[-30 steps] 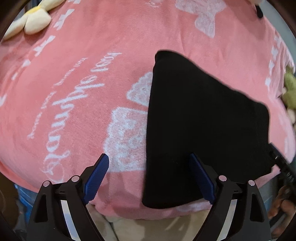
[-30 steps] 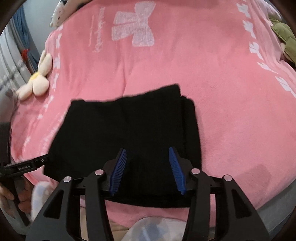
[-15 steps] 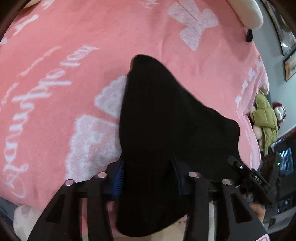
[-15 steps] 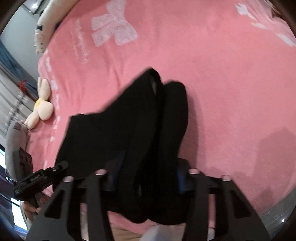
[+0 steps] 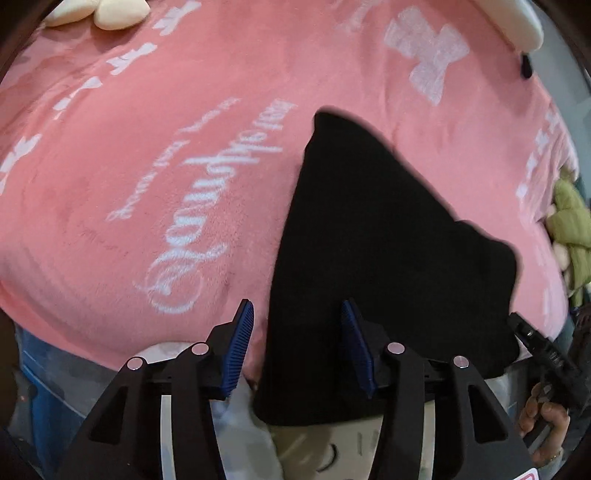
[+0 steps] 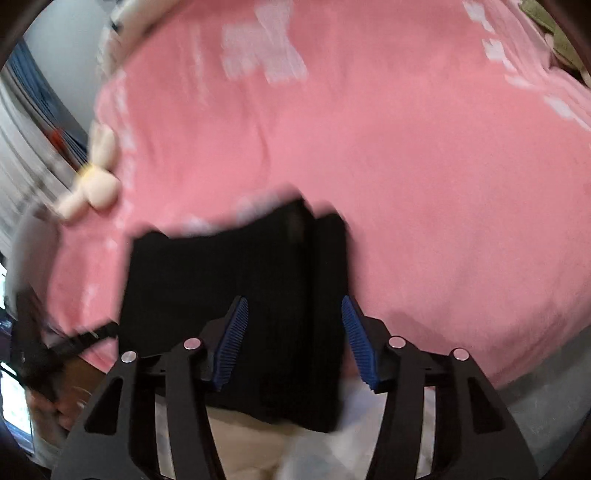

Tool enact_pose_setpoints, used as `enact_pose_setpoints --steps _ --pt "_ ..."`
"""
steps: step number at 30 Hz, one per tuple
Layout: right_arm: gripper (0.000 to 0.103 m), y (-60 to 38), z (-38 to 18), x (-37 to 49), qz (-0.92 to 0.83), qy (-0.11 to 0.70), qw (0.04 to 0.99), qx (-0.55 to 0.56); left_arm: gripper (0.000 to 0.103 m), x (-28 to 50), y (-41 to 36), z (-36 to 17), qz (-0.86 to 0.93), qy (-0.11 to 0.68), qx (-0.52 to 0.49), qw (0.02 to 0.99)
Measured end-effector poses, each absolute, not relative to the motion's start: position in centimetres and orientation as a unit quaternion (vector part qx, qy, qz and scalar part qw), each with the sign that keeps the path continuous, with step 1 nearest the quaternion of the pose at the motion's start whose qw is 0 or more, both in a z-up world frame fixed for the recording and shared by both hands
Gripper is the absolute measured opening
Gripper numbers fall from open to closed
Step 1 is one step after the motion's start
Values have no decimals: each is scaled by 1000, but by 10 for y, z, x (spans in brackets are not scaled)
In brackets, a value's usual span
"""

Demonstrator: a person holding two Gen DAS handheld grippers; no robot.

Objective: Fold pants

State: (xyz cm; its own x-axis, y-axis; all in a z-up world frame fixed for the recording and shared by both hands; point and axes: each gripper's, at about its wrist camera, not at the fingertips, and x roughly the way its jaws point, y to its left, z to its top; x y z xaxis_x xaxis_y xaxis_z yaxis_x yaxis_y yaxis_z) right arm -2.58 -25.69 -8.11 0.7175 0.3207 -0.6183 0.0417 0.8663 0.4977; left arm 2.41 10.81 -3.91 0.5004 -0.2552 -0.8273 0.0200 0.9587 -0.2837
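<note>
The black pants [image 5: 388,236] lie folded into a compact rectangle on the pink blanket [image 5: 147,166], their near edge hanging over the bed's front edge. My left gripper [image 5: 297,347] is open, its blue pads either side of the pants' left edge. In the right wrist view the pants [image 6: 229,288] show a thicker folded band at their right side. My right gripper [image 6: 295,343] is open over that near right part, with no cloth between the pads.
A cream flower plush [image 6: 92,184] lies at the blanket's left edge, also in the left wrist view [image 5: 103,11]. A green plush toy [image 5: 570,229] sits at the right edge. The other gripper and hand [image 5: 546,373] show at the lower right.
Both grippers were shut on the pants half a second ago, lifting the cloth. Now both have opened and let go, and the pants lie flat on the blanket again.
</note>
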Motion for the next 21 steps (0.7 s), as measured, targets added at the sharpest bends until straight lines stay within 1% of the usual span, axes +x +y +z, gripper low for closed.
enact_pose_setpoints --steps 1,3,4,5,6,7,8,9,10,12,13,14,15,16,18,19,21 --pt "52 -253 -65 -21 87 355 902 228 57 19 105 -29 -76 477 -107 869" --pt "55 -243 -51 0 90 346 914 190 65 13 93 -14 -69 446 -68 890" --pt "64 -238 -52 13 95 351 913 184 66 12 87 -10 -68 436 -51 896" --pt "70 -234 -60 29 101 363 908 184 66 14 81 -8 -67 431 -37 899" --pt "70 -230 -73 46 101 381 901 183 67 15 72 -6 -70 430 -26 900" --pt "49 -226 -84 59 93 398 896 173 67 16 67 -6 -74 434 -22 898" --pt "34 -220 -93 71 89 416 891 159 67 17 60 -8 -79 441 -21 894" --pt "25 -216 -95 70 89 421 890 148 67 16 56 -10 -84 446 -23 891" --pt "6 -208 -80 63 113 397 900 143 67 18 56 -11 -87 449 -24 889" --pt "6 -195 -45 41 134 348 920 123 67 21 53 -8 -88 450 -19 888" --pt "7 -195 -37 34 133 334 926 116 70 24 54 -9 -85 449 -18 889" --pt "11 -197 -36 30 129 328 928 116 71 28 56 -10 -78 449 -18 890" --pt "13 -202 -47 34 117 341 925 119 71 29 58 -16 -71 452 -23 889" --pt "22 -208 -64 42 96 368 918 108 71 28 61 -23 -67 460 -29 885" --pt "23 -220 -92 49 44 413 903 106 71 33 62 -32 -61 473 -40 878" --pt "23 -231 -92 35 59 401 901 156 71 33 62 -35 -58 477 -40 876" --pt "36 -241 -85 13 74 383 899 198 71 30 63 -35 -58 476 -35 877"
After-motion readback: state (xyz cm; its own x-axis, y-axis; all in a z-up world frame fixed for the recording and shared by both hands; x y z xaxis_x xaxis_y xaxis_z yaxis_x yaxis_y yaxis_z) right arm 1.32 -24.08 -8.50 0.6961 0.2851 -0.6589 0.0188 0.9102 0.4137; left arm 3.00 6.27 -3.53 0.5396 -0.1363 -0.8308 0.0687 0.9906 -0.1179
